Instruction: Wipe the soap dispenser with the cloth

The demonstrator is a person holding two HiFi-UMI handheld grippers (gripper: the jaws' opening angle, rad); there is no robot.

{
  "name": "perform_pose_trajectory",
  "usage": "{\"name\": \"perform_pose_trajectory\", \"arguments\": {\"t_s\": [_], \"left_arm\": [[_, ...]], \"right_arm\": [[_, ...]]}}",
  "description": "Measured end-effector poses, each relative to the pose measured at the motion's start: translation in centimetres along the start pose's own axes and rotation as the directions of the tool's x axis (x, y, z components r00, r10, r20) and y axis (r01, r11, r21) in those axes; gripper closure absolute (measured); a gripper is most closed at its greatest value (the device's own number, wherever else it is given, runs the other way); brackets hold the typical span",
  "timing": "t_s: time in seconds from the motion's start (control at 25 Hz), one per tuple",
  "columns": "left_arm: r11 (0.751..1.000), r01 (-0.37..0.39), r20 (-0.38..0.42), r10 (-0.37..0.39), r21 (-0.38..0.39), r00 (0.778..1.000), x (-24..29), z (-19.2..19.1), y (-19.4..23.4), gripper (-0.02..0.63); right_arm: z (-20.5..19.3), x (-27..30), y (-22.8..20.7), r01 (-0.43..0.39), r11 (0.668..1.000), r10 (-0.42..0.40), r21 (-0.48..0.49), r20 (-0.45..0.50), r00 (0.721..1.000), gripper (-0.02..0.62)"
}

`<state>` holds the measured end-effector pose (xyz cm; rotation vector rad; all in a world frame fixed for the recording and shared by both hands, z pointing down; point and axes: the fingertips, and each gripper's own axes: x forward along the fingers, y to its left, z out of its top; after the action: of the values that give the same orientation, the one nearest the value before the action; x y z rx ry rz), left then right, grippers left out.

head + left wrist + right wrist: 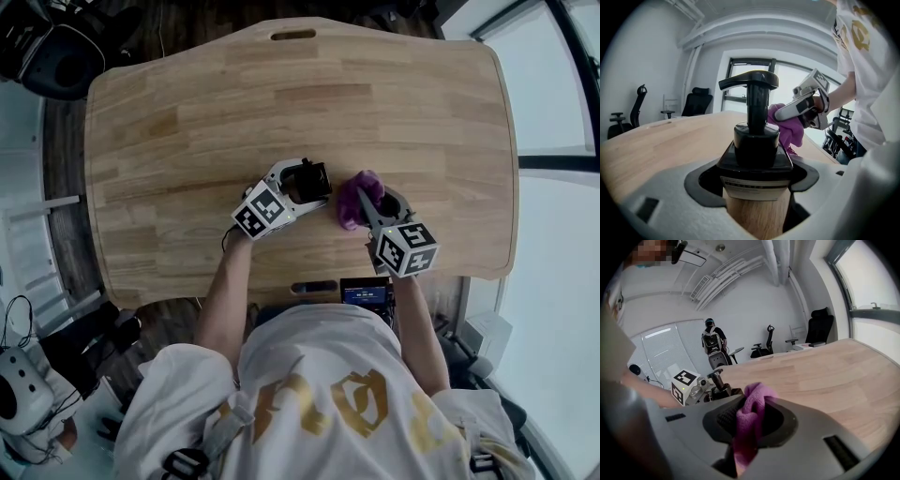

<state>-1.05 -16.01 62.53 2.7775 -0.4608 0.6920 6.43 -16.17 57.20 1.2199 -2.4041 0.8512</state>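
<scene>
Soap dispenser point(755, 140) with a black pump stands upright on the wooden table point(422, 112), clamped between the jaws of the left gripper point(302, 184); just to the dispenser's right, the right gripper point(367, 201) pinches a bunched purple cloth point(749, 423); whether the cloth touches the dispenser is unclear.

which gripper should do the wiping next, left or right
Right. The right gripper is shut on the purple cloth, close beside the soap dispenser, which the left gripper is shut on and probably just steadies.
</scene>
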Motion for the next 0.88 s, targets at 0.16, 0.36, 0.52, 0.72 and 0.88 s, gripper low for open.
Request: {"name": "perform_pose_trajectory", "arguments": {"t_s": [0.16, 0.36, 0.52, 0.72, 0.88], "left_arm": [[1.000, 0.011, 0.007, -0.011, 0.022, 1.000, -0.6, 1.1, -0.7, 0.259], [1.000, -0.009, 0.050, 0.009, 0.005, 0.999, -1.9, 2.7, -1.2, 0.259], [0.999, -0.008, 0.051, 0.006, 0.034, 0.999, -3.3, 4.5, -1.9, 0.259], [1.000, 0.006, 0.095, -0.007, 0.004, 0.995, -4.9, 6.7, -2.7, 0.259], [0.999, -0.005, 0.087, 0.002, 0.034, 0.996, -5.6, 8.3, -3.6, 0.259]], "right_arm": [[1.4, -0.4, 0.8, -0.021, 0.999, 0.019, 0.044, 0.053, 0.998, 0.528], [3.7, -1.7, 2.1, -0.052, 0.997, 0.043, 0.060, 0.131, 0.990, 0.528], [5.3, -2.5, 2.9, -0.063, 0.997, 0.053, 0.052, 0.176, 0.983, 0.528], [7.0, -3.9, 4.8, -0.099, 0.995, 0.094, 0.014, 0.228, 0.969, 0.528], [8.8, -5.6, 6.7, -0.137, 0.990, 0.141, -0.033, 0.278, 0.950, 0.528]]}}
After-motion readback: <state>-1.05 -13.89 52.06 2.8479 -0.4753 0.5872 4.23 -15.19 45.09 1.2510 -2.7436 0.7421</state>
